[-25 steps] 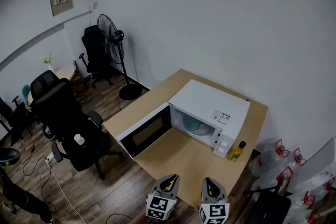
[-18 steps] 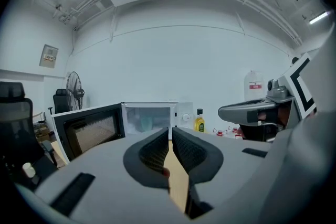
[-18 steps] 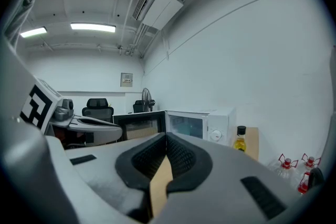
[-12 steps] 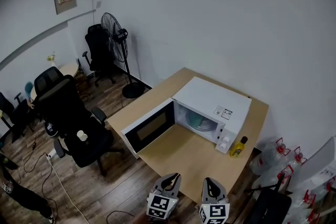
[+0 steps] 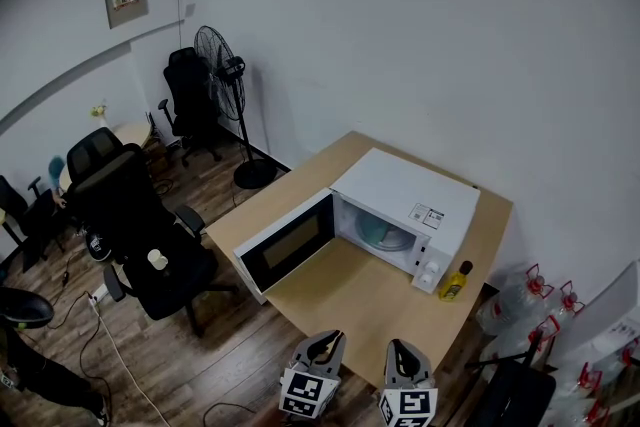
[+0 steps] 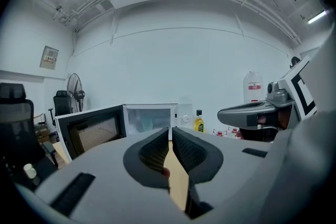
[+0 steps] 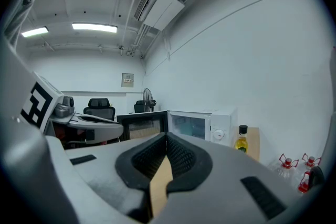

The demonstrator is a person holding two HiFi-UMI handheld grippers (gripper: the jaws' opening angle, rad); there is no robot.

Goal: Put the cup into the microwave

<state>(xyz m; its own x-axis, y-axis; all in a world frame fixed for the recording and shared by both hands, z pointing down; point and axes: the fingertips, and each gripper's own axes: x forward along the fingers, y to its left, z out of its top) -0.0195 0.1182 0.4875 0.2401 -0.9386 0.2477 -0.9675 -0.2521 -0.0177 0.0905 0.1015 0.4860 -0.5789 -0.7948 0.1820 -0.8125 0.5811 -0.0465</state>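
Observation:
A white microwave point(image 5: 405, 195) stands on a wooden table point(image 5: 350, 300) with its door point(image 5: 285, 243) swung wide open to the left. In its cavity lies a pale greenish round shape point(image 5: 385, 235); I cannot tell whether it is the cup. My left gripper point(image 5: 322, 343) and right gripper point(image 5: 400, 351) hover side by side at the table's near edge, both pointing at the microwave. The left gripper point(image 6: 170, 136) is shut with nothing between its pads. The right gripper point(image 7: 166, 144) is also shut and empty. The microwave point(image 6: 152, 118) faces both gripper views.
A yellow oil bottle point(image 5: 453, 283) stands just right of the microwave. Black office chairs point(image 5: 130, 225) and a standing fan point(image 5: 225, 75) fill the floor to the left; a small white object point(image 5: 155, 260) rests on the nearest chair. Water jugs point(image 5: 530, 300) sit on the right.
The head view has shifted slightly, so the table and microwave sit a little further right and down. Both grippers stay shut in the same spot at the bottom of the frame.

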